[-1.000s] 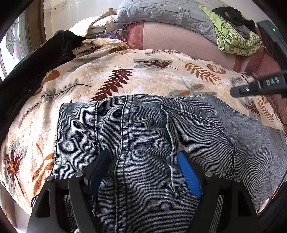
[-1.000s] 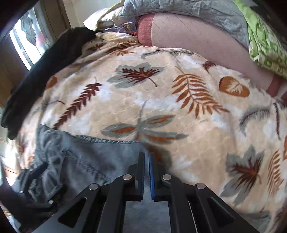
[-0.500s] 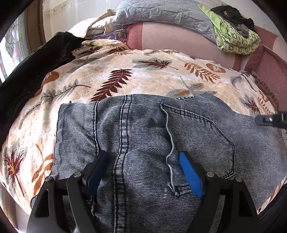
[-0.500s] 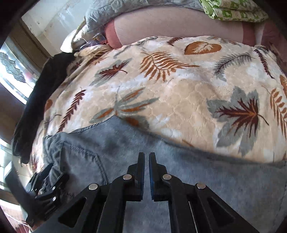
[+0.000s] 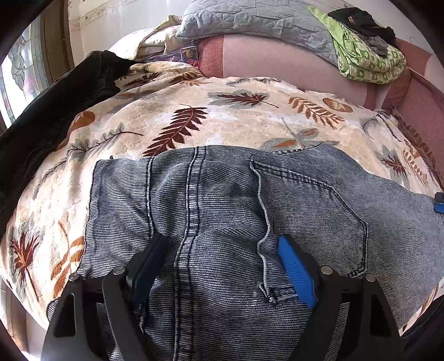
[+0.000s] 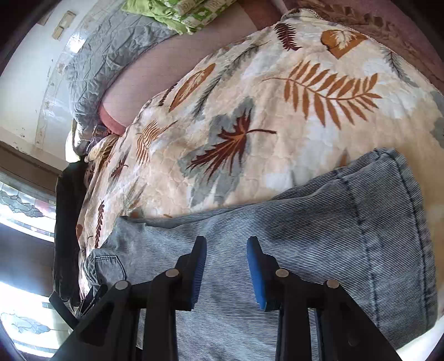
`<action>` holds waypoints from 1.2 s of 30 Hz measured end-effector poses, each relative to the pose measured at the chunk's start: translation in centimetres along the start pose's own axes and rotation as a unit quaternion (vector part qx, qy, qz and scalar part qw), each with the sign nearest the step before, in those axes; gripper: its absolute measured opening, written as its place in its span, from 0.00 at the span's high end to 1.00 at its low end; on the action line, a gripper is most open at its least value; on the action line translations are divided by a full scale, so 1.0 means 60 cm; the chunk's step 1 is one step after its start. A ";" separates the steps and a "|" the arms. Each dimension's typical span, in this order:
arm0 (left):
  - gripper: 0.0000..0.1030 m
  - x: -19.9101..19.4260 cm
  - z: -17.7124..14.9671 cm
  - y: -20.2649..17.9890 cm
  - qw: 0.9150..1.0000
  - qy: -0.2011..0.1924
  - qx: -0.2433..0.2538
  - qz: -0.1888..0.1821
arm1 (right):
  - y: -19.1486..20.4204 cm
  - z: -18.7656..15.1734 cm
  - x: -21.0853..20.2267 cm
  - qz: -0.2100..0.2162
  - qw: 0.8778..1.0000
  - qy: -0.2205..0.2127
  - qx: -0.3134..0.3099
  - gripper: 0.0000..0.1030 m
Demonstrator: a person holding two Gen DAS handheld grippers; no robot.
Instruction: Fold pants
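Observation:
Washed blue jeans (image 5: pixel 222 211) lie flat on a leaf-print blanket (image 5: pixel 194 116). My left gripper (image 5: pixel 222 250) is open over the waist end, its jaws either side of the seat seam near a back pocket. My right gripper (image 6: pixel 226 255) is open above a trouser leg (image 6: pixel 319 236), near the hem (image 6: pixel 410 208). A blue tip of the right gripper shows at the right edge of the left wrist view (image 5: pixel 439 202). The left gripper shows at the lower left of the right wrist view (image 6: pixel 83 302).
A black jacket (image 5: pixel 55 111) lies along the blanket's left side. A grey pillow (image 5: pixel 255 25) and a folded green cloth (image 5: pixel 369 58) rest on the pink sofa back (image 5: pixel 277 61). A window (image 6: pixel 22 205) is at the left.
My right gripper has moved along the jeans toward the leg hem and opened from shut. My left gripper has stayed open over the waist.

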State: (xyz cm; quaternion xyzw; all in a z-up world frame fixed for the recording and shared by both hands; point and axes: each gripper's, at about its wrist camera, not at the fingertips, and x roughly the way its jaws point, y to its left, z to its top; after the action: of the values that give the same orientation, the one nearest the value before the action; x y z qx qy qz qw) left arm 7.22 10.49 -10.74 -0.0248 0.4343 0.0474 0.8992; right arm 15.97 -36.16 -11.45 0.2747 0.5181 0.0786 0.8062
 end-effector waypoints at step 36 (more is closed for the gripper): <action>0.14 -0.068 -0.021 -0.032 0.998 -0.065 0.007 -0.021 | -0.062 -0.120 -0.079 0.086 0.995 -0.038 0.043 0.26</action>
State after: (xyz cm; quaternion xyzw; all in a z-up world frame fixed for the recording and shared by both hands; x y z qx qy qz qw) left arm 3.93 8.23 -8.33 -0.0249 0.3743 0.0269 0.9266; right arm 6.91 -38.62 -11.91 0.3557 0.4642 0.1147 0.8030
